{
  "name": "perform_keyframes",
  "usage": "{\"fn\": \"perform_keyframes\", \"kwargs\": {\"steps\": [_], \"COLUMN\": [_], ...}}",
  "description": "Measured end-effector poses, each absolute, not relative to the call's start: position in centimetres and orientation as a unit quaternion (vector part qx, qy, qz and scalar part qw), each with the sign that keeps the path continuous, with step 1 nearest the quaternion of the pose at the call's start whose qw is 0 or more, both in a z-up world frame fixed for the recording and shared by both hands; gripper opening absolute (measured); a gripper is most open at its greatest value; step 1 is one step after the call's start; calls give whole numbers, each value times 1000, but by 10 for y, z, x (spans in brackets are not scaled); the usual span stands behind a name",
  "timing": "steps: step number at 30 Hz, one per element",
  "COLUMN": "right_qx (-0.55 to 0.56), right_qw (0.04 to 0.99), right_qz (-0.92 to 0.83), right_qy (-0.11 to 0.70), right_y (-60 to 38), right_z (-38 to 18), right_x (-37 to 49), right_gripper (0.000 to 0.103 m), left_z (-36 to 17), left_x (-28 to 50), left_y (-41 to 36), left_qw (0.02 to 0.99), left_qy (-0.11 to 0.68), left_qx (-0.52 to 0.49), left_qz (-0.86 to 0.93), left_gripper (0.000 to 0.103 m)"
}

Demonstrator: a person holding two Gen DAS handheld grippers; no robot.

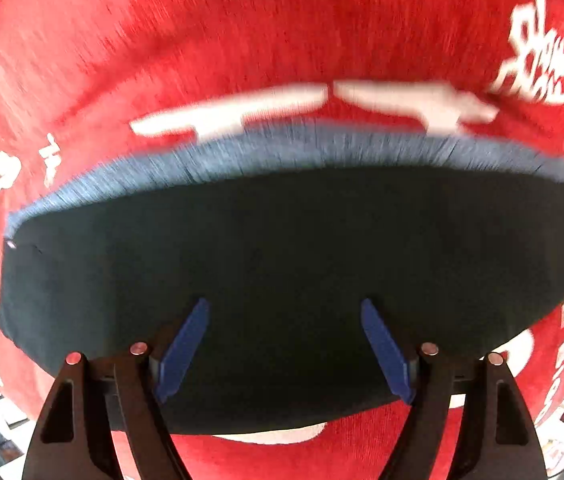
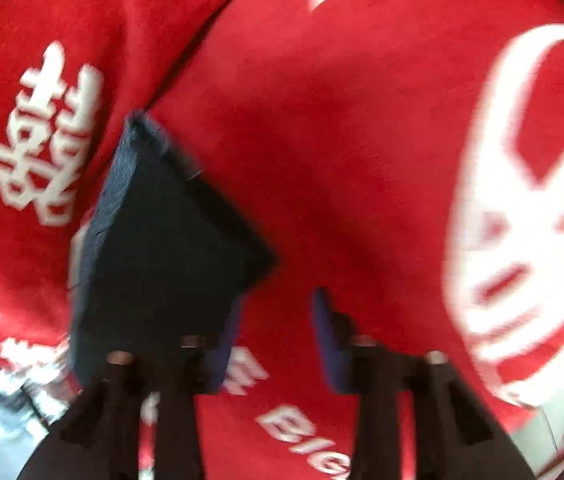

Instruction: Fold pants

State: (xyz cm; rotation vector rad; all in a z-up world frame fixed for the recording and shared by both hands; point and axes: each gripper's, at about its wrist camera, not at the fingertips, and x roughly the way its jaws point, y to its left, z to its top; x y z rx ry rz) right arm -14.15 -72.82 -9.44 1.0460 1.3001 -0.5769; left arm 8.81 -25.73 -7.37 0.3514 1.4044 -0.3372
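A: Where are the pants now?

B: The dark navy folded pants point(image 1: 290, 272) lie as a compact bundle on the red cloth with white printed lettering point(image 1: 242, 40) that covers the tabletop, with a lighter blue edge showing along the far side.

A: And the tongs?

B: The left tongs point(image 1: 284, 344) point down over the bundle, blue pads point(image 1: 180, 354) spread wide and gripping nothing. In the blurred right wrist view the right tongs point(image 2: 278, 340) stand partly apart beside the bundle's near corner, with only red cloth between the pads.

A: So which step is this?

B: I judge the fold is laid down and both tongs have let go. It looks near the end.

A: Next move?

B: Probably pressing the bundle flat or squaring its edges, without dragging the cloth beneath
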Motion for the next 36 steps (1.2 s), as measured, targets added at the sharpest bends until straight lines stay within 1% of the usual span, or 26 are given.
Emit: {"fn": "perform_keyframes", "kwargs": {"steps": [1,3,5,7,9,10,11,12,13,14,15,16,17,19,20,21,22,25,26,28,29,31,33,36], "right_qx": [447,411,375,341,325,314,296,291,275,261,281,311,351,387,391,398,419,485,513,539,555,587,614,617], "right_qw": [647,710,739,754,755,750,739,753,766,761,753,745,731,732,735,733,718,653,621,587,573,552,539,542], "right_qz": [-262,-235,-178,-127,-78,-78,-86,-85,-104,-135,-164,-171,-175,-105,-71,-22,41,142,170,185,184,176,166,150], "right_qy": [559,521,530,547,564,577,599,584,571,578,573,565,558,550,550,551,554,564,568,575,574,566,552,550], "right_y": [-728,-720,-703,-683,-665,-659,-657,-660,-669,-677,-694,-704,-712,-692,-677,-652,-614,-526,-487,-442,-424,-403,-381,-355], "right_z": [-83,-49,-43,-54,-83,-95,-113,-114,-109,-107,-103,-101,-95,-78,-73,-67,-66,-91,-107,-133,-146,-165,-175,-181], "right_x": [-144,-134,-99,-57,-8,2,11,10,7,3,-9,-17,-27,-35,-34,-33,-31,-14,-11,5,13,19,14,24], "right_gripper": [46,46,46,46,46,45,41,38,38,38,36,36,38,40,45,53,54,54,54,54,54,54,54,55], "left_z": [-66,-61,-69,-88,-110,-119,-120,-119,-116,-110,-104,-95,-88,-76,-73,-72,-71,-73,-79,-98,-106,-104,-105,-107], "left_x": [93,107,124,148,164,167,170,173,175,178,180,180,179,174,172,168,165,161,158,156,150,145,146,145], "left_y": [-257,-261,-272,-288,-293,-294,-290,-285,-278,-264,-252,-234,-221,-194,-178,-164,-147,-97,-85,-55,-44,-27,-20,-15], "left_qw": [744,759,768,774,764,764,773,771,770,770,769,770,772,775,774,772,772,771,770,756,754,771,766,766], "left_qy": [630,614,606,603,617,618,606,608,609,609,611,613,611,603,602,602,602,605,606,622,630,620,630,632], "left_qx": [155,153,155,154,162,163,164,169,170,173,174,170,166,180,192,200,203,197,199,202,186,149,126,109], "left_qz": [-157,-153,-138,-115,-93,-89,-88,-87,-87,-76,-67,-61,-61,-53,-45,-38,-29,0,10,24,14,-2,-18,-43], "left_gripper": [80,80,80,80,81,86,90,92,92,92,91,91,91,91,91,91,91,91,91,92,94,100,100,100]}}
